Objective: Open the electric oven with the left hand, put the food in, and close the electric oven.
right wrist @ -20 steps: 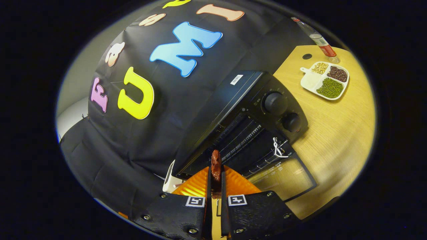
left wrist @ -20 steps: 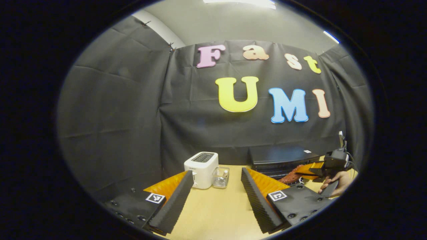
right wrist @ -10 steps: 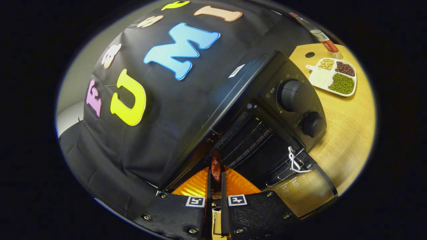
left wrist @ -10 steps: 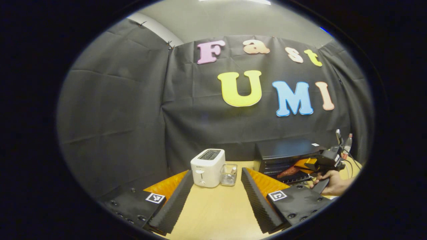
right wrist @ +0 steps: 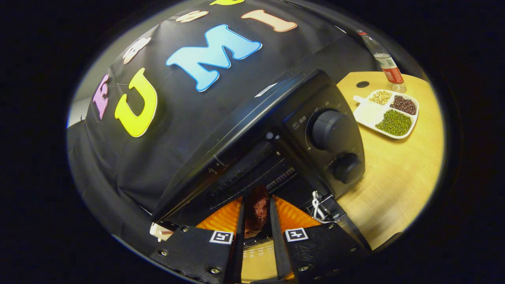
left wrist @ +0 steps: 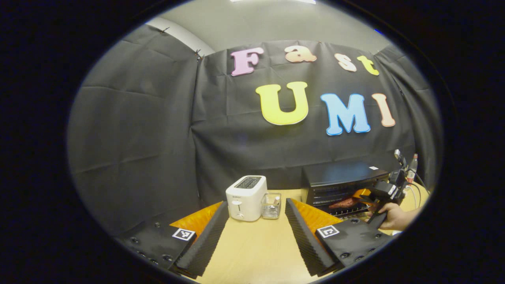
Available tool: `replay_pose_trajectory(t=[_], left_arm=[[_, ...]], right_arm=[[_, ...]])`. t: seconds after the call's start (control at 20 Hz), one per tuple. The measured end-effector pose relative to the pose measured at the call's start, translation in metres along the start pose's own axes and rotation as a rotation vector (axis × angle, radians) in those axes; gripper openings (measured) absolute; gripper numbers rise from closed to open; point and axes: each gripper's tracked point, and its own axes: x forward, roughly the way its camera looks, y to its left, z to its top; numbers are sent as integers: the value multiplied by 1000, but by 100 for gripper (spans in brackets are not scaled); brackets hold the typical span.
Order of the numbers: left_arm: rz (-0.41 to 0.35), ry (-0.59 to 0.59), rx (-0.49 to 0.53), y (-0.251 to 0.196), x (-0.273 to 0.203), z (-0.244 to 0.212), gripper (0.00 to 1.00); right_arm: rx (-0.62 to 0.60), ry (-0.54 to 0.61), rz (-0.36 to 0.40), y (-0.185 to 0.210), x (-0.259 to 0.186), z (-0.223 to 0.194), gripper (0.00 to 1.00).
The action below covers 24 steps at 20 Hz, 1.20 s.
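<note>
The black electric oven point(right wrist: 244, 130) stands with its door folded down, and its glass point(right wrist: 256, 258) shows below my right gripper point(right wrist: 256, 202). The right fingers reach into the oven mouth, slightly parted, with the dark red piece of food point(right wrist: 257, 213) loose between them over the rack. From the left gripper view the oven point(left wrist: 343, 177) sits at the back right. There a hand holds the right gripper point(left wrist: 365, 195) at the oven's opening, and the food point(left wrist: 343, 204) lies level inside. My left gripper point(left wrist: 256, 205) hangs open over the table, well left of the oven.
A white toaster point(left wrist: 246, 196) and a small clear container point(left wrist: 271, 205) stand ahead of the left gripper. Right of the oven lie a white divided dish of beans point(right wrist: 388, 114) and a bottle point(right wrist: 384, 59). Two knobs point(right wrist: 329, 130) sit on the oven's front.
The right gripper pushed the food forward into the oven's mouth, and its fingers spread apart a little. The left gripper barely shifted.
</note>
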Motion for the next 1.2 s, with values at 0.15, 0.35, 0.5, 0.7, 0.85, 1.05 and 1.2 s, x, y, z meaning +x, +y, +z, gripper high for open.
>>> replay_pose_trajectory(t=[0.15, 0.35, 0.5, 0.7, 0.85, 1.05, 1.2], left_arm=[[-8, -1, -3, -4, -1, -3, 96], [-44, -1, -31, -27, 1, -7, 97], [-89, -8, -42, -52, -1, -8, 96], [-164, -2, -61, -94, -4, -10, 96], [-217, 17, -68, -124, -7, -17, 97], [-294, 71, -86, -167, -11, -37, 97], [-334, 122, -105, -194, -12, -51, 100]], right_arm=[[-51, -33, 10, 2, -10, 15, 90], [-143, -31, 33, 6, -45, 27, 97], [-222, -43, 48, 7, -80, 44, 97], [-338, -102, 78, 8, -133, 74, 97], [-425, -153, 87, 2, -171, 95, 97], [-510, -220, 59, -16, -214, 124, 97], [-537, -272, 33, -27, -243, 147, 97]])
